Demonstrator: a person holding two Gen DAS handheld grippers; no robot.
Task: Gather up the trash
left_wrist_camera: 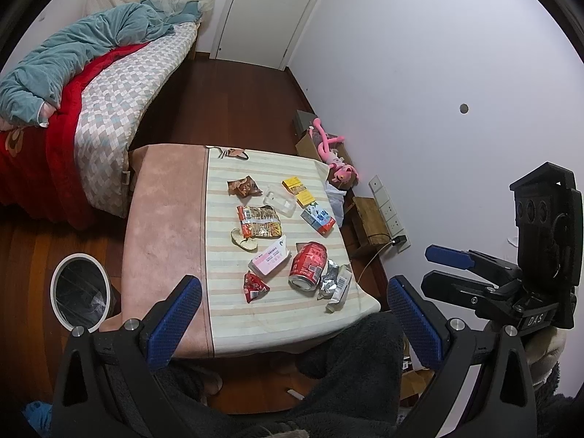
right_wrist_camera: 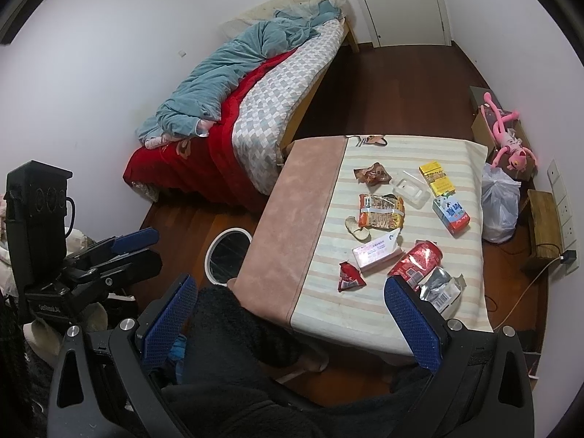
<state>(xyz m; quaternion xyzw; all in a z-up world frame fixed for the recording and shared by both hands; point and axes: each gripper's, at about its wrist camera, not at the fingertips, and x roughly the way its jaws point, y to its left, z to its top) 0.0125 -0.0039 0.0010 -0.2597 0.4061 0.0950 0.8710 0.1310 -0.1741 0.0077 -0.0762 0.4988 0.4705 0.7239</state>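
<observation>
The black-lined bin (left_wrist_camera: 81,291) stands on the floor left of the worktop (left_wrist_camera: 164,226), while the crushed red can (left_wrist_camera: 307,265) and wrappers lie on it, beyond both grippers' widely spread, empty fingers (left_wrist_camera: 174,323).

My finger pads (left_wrist_camera: 175,323) are rough-dotted blue rubber w/ matt black plastic frames. Tabletop cloth (left_wrist_camera: 277,314): matt striped fabric, fuzzy pink strip at left edge. Can (left_wrist_camera: 307,265) is glossy red metal; wrapper (left_wrist_camera: 334,281) by near right corner is shiny crinkled foil. Floor (left_wrist_camera: 233,102): polished wood.
</observation>
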